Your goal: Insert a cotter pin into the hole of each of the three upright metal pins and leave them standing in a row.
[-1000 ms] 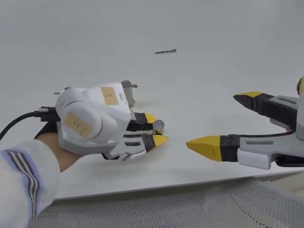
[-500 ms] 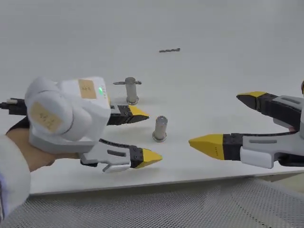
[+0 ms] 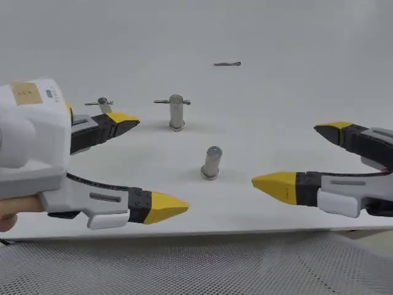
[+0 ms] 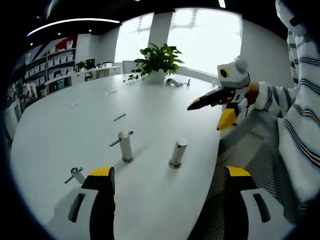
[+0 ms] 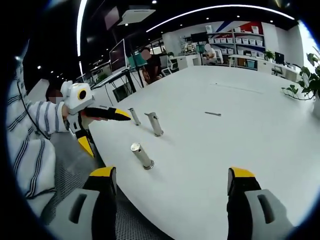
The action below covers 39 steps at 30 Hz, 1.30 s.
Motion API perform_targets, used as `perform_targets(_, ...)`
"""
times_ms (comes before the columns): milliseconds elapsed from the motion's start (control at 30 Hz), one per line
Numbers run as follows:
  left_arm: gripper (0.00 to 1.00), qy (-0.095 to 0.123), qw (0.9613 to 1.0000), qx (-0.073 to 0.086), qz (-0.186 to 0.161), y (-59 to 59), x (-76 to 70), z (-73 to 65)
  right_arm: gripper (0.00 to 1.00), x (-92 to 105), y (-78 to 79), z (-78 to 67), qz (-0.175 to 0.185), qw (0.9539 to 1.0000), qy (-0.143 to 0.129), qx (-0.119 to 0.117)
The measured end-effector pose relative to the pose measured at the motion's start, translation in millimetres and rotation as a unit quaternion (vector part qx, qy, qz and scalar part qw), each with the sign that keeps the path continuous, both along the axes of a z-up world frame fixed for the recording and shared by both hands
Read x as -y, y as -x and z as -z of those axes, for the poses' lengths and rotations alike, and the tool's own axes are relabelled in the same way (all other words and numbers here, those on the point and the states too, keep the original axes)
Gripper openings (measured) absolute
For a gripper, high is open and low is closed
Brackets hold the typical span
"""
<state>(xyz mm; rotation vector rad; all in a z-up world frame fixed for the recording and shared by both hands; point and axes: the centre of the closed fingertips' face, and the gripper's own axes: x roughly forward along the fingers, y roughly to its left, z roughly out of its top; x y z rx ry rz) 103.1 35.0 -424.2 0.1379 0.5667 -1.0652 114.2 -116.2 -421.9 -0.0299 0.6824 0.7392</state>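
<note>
Over the white table (image 3: 276, 92) my left gripper (image 3: 163, 164) and right gripper (image 3: 284, 155) hang empty, jaws wide apart. Between them stands the bare pin (image 3: 212, 163) — behind it the middle pin (image 3: 177, 112) and left pin (image 3: 104, 106), each with a cotter through it — and farthest back lies a loose cotter pin (image 3: 227, 64).

Premises: an open-plan office or workroom. A large white table (image 4: 60, 130) with a rounded edge serves as the bench. A potted plant (image 4: 157, 62) stands at its far end, before tall windows (image 4: 205, 37). Wall shelving (image 5: 235, 47) stocked with storage bins lines one side. Beyond the table's near edge stands a desk monitor (image 5: 119, 56), with a person (image 5: 152, 65) beside it. Curved strip lights (image 5: 220, 9) cross a dark ceiling.
</note>
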Motion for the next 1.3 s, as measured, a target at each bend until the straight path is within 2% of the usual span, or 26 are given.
perform_targets(100,0.99,-0.007,0.9996,0.012,-0.025,-4.7,-9.7,-3.4,0.91,5.3,-1.4,-2.2,0.005,1.0000,0.006,0.002)
perform_targets(233,0.99,-0.003,0.9985,0.008,-0.054,-8.8,-18.4,-7.3,0.91,9.7,-3.5,-5.3,0.007,0.9999,0.014,0.005)
perform_targets(400,0.99,-0.006,0.9962,0.011,-0.087,-10.7,-32.6,-7.1,0.91,11.5,-6.8,-9.7,0.007,0.9997,0.022,0.011)
perform_targets(433,0.99,-0.007,0.9953,0.007,-0.097,-10.8,-36.0,-4.8,0.91,12.4,-7.7,-10.7,0.007,0.9996,0.025,0.012)
perform_targets(467,0.99,-0.012,0.9932,-0.006,-0.116,-10.3,-41.7,0.7,0.91,13.5,-8.8,-11.3,0.008,0.9995,0.027,0.013)
perform_targets(600,0.99,-0.023,0.9926,-0.013,-0.118,-2.1,-47.5,8.5,0.91,25.4,-21.5,-14.1,0.018,0.9990,0.035,0.021)
perform_targets(767,0.99,-0.013,0.9904,-0.018,-0.136,-3.4,-51.7,6.1,0.88,35.8,-29.7,-24.3,0.011,0.9980,0.052,0.033)
perform_targets(900,0.99,-0.012,0.9889,-0.019,-0.147,-6.1,-56.3,5.5,0.85,45.4,-42.6,-33.9,0.011,0.9969,0.066,0.040)
perform_targets(933,0.99,-0.013,0.9889,-0.018,-0.147,-6.4,-57.0,5.7,0.84,47.9,-47.9,-36.1,0.008,0.9962,0.076,0.042)
perform_targets(1033,0.99,-0.017,0.9890,-0.019,-0.146,-6.7,-58.0,5.3,0.84,52.5,-62.8,-41.6,-0.021,0.9917,0.111,0.061)
perform_targets(1100,0.99,-0.006,0.9886,-0.023,-0.149,-6.7,-56.1,2.1,0.83,50.0,-72.6,-47.0,-0.038,0.9894,0.122,0.071)
perform_targets(1200,0.99,-0.002,0.9900,-0.022,-0.139,-4.1,-53.1,-0.4,0.79,46.8,-88.9,-55.7,-0.052,0.9864,0.130,0.087)
perform_targets(1300,0.99,-0.007,0.9908,-0.026,-0.133,-1.3,-52.7,0.6,0.67,40.2,-105.0,-62.8,-0.065,0.9856,0.123,0.097)
